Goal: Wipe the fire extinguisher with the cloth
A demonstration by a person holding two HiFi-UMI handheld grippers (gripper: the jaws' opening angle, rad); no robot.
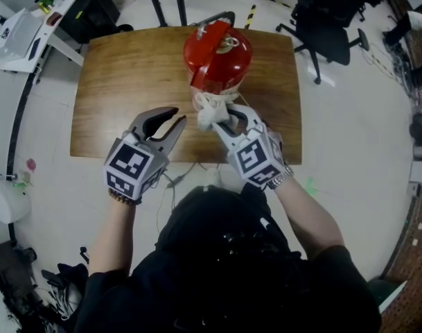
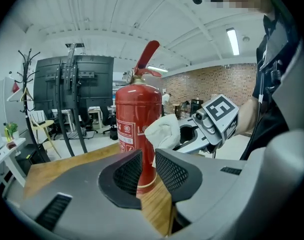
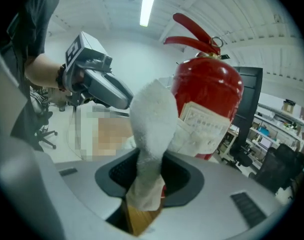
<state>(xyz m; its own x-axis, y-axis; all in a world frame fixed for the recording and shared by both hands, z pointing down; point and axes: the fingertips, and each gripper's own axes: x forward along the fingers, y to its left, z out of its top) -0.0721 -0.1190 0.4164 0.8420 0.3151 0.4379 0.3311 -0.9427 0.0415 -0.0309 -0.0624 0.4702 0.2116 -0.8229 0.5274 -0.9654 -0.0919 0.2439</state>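
the red fire extinguisher (image 1: 217, 55) stands upright on the wooden table (image 1: 120, 89), towards the table's 12 o'clock edge in the head view, its handle and lever on top. the white cloth (image 1: 209, 109) is bunched against the extinguisher's side at its 6 o'clock, touching the body by the paper label. the right gripper (image 1: 222, 121) is clenched on the cloth, a fold of it pinched between the jaws and bulging out past their tips. the left gripper (image 1: 174, 118) sits at about 7 o'clock from the extinguisher, apart from it, its jaws parted by a narrow gap and grasping nothing. a black office chair (image 1: 328, 26) stands on the floor at 2 o'clock of the table.
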